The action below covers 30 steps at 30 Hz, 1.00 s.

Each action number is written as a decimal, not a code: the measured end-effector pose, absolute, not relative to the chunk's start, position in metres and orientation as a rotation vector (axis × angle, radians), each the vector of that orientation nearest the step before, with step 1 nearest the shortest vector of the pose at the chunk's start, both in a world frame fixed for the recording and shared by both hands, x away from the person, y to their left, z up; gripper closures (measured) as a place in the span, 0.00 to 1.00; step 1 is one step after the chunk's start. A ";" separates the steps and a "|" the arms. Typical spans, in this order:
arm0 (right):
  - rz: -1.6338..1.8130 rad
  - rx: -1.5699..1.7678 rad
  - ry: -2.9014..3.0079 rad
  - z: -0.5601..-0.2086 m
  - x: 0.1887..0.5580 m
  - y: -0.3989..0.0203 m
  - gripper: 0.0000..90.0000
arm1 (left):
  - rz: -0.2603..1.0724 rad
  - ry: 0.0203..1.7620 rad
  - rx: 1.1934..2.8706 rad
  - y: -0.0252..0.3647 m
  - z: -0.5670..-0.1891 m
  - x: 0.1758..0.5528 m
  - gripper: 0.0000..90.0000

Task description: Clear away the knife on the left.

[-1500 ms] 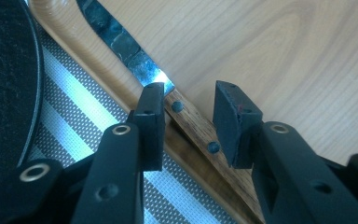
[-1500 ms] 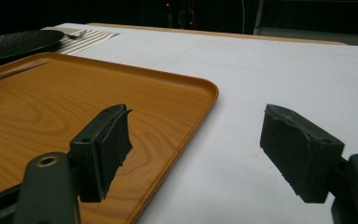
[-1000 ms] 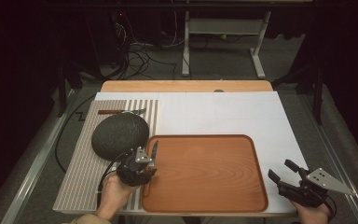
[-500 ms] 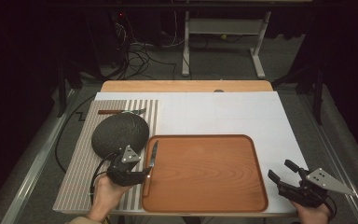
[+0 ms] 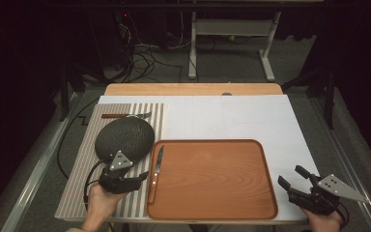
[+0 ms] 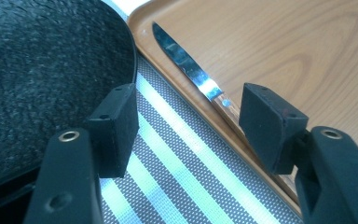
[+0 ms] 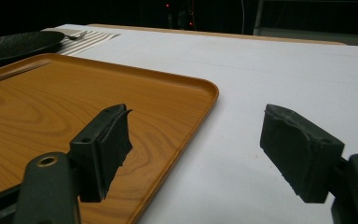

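A knife point(image 5: 155, 169) with a wooden handle lies along the left rim of the wooden tray point(image 5: 212, 212), blade pointing away. My left gripper point(image 5: 136, 180) hovers over the striped placemat point(image 5: 77, 193) just left of the knife. Its jaws have just been opening and hold nothing. In the left gripper view the left gripper point(image 6: 191, 126) is open, and the knife point(image 6: 186, 65) runs past the right pad point(image 6: 268, 123). The dark round plate point(image 6: 51, 70) lies to its left. My right gripper point(image 5: 291, 176) rests open at the tray's right side; the right gripper view shows it point(image 7: 196, 144) empty over the white cover.
A dark plate point(image 5: 124, 137) sits on the placemat beside the tray, with a fork point(image 5: 125, 115) beyond it. The white cover point(image 5: 232, 116) stretches behind the tray to a wooden table edge point(image 5: 193, 89). Cables and a desk frame stand on the floor beyond.
My left gripper has let go of the knife, opened and drawn back to the left onto the placemat. The knife stays on the tray's left rim. The right gripper has not moved.
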State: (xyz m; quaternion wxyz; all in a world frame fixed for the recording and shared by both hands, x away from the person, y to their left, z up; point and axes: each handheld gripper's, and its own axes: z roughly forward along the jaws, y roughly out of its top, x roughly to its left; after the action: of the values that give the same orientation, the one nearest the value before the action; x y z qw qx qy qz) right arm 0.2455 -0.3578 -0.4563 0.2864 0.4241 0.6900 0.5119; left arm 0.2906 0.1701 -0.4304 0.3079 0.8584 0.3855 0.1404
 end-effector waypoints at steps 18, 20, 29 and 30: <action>1.368 1.137 1.842 -0.456 0.245 -0.358 0.27 | 0.408 1.044 2.147 0.201 -0.427 0.283 0.37; 1.370 1.141 1.840 -0.456 0.245 -0.358 0.27 | 0.412 1.048 2.139 0.204 -0.427 0.282 0.35; 1.367 1.138 1.842 -0.456 0.245 -0.358 0.27 | 0.430 1.077 2.103 0.217 -0.429 0.277 0.35; 1.367 1.138 1.842 -0.456 0.245 -0.358 0.27 | 0.433 1.079 2.100 0.219 -0.429 0.277 0.35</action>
State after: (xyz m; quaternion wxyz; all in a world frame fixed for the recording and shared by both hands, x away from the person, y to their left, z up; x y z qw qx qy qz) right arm 0.2450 -0.3579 -0.4563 0.2864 0.4258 0.6892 0.5115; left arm 0.2765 0.2186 -0.4288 0.3620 0.8155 0.4190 0.1683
